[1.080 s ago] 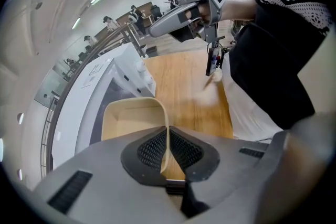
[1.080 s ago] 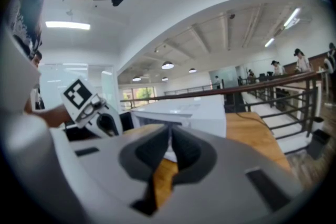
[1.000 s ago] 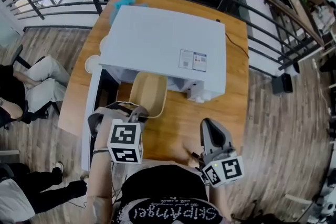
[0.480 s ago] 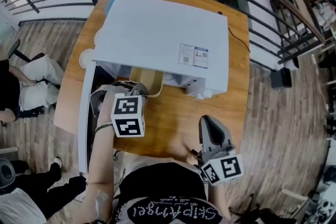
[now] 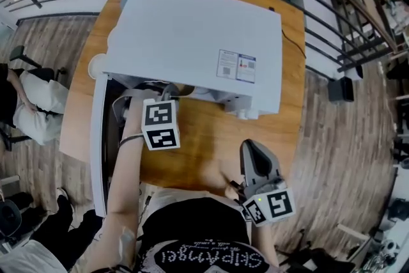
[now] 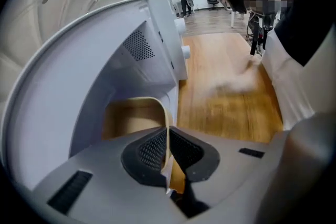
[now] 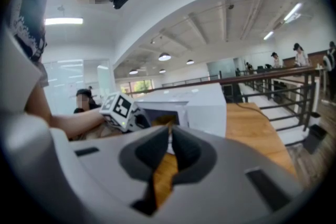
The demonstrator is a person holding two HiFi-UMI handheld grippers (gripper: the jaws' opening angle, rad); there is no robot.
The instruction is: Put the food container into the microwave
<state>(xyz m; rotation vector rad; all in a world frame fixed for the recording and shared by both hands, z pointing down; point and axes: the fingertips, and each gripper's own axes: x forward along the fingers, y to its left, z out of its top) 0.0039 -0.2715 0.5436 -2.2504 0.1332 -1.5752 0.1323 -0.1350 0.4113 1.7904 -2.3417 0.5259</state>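
Left gripper (image 6: 168, 140) fingers clamped on container (image 6: 134, 118) rim. Container mostly inside microwave (image 5: 192, 41), near edge at opening. Right gripper (image 7: 170, 141) fingers together, empty, idle above surface (image 5: 211, 144). Judged nearly done: set-down, release, pull-out remain.

PLACE: open-plan office floor on a mezzanine | SIGNS: black railing (image 7: 278, 76) with a wooden handrail looks over a lower level; wood plank floor (image 5: 345, 156); round ceiling lamps (image 7: 164, 56) in rows; a seated person (image 5: 32, 99) beside the wooden worktop (image 5: 211, 150); people standing (image 7: 297, 52) far off | ON WORKTOP: white microwave (image 5: 192, 35)
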